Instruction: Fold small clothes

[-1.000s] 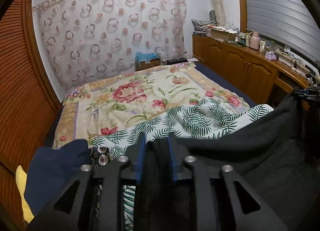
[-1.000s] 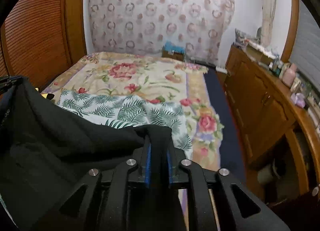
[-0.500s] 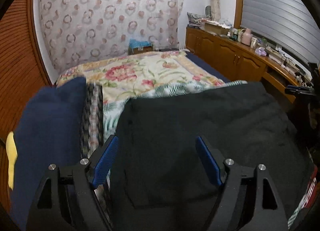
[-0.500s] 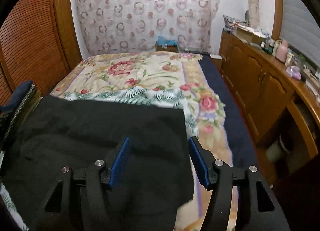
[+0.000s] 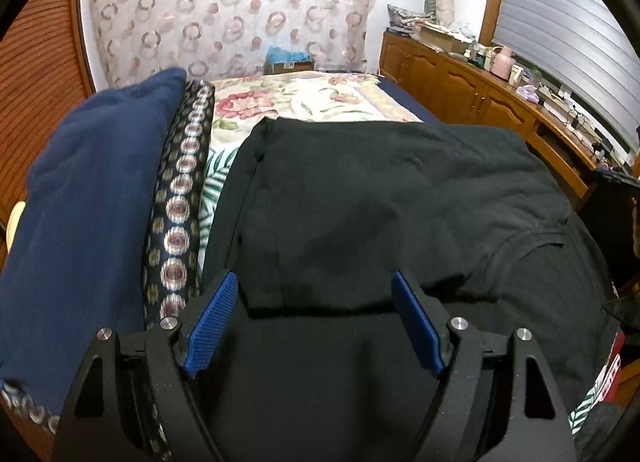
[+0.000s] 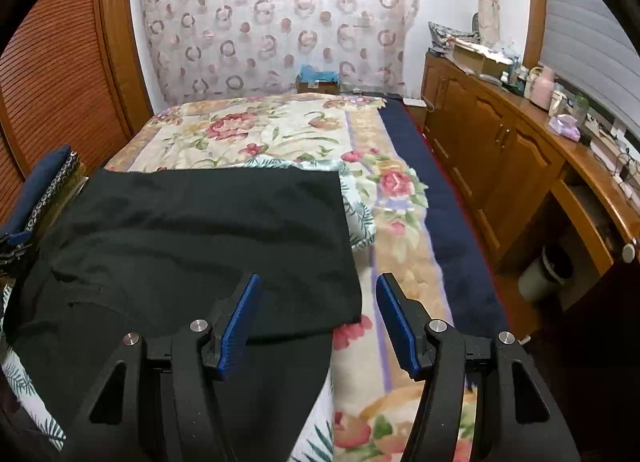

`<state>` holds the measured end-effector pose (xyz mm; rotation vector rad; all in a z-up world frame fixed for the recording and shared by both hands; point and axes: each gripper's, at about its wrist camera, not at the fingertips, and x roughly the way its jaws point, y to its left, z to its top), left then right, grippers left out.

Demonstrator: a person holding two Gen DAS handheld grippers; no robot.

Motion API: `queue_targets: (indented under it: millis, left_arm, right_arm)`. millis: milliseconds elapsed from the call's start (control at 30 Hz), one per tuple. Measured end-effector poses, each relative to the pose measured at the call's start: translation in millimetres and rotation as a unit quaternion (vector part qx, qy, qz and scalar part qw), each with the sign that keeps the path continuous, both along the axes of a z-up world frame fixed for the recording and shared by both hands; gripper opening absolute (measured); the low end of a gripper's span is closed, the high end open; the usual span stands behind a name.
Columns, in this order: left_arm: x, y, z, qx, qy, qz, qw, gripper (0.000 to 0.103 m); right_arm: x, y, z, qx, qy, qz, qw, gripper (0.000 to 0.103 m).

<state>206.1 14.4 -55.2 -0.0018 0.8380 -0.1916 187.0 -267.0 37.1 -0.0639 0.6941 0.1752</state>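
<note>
- The black garment (image 6: 192, 230) is lying folded over on the floral bedspread (image 6: 280, 130), spread flat so the next fold gets a clean edge
- The left gripper (image 5: 316, 322) is hovering over its near edge, jaws spread wide and holding nothing
- The right gripper (image 6: 318, 322) is gaping too, empty, straddling the garment's right corner
- A second ago both were pinching the cloth in mid-air; now they're letting it rest
- Folded navy clothes (image 5: 88, 202) are sitting stacked just beside it, on the left
</note>
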Motion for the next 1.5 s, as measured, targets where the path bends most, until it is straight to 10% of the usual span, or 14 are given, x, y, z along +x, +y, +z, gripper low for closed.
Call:
queue_targets:
  millis: [433,667,1000,1267,1500]
  left_arm:
    - [-0.2,-8.1,-11.3,0.023,0.013,0.0,0.9997,0.08]
    - [6.4,-4.2,-17.9,0.059,0.037,-0.01,0.9975,0.062]
    - [26.5,-7.4,-24.7,0.054,0.058,-0.024,0.9966,0.051]
    - [30.4,-4.2,-28.7,0.053,0.053,-0.01,0.9971,0.024]
    - [26.7,-2.3,-20.2,0.057,0.038,-0.022,0.9974,0.005]
  right_arm:
    - [38.1,1.1,-43.8,0.028,0.074,-0.003,0.997,0.062]
    - [47.0,1.6,-41.8,0.04,0.077,0.001,0.996,0.062]
    - [47.5,5.5,-51.3,0.03,0.069,0.004,0.997,0.037]
    - [39.9,5.4,-48.1,0.021,0.063,0.013,0.998,0.008]
    - [32.5,9.6,-34.8,0.023,0.027,0.029,0.999,0.004]
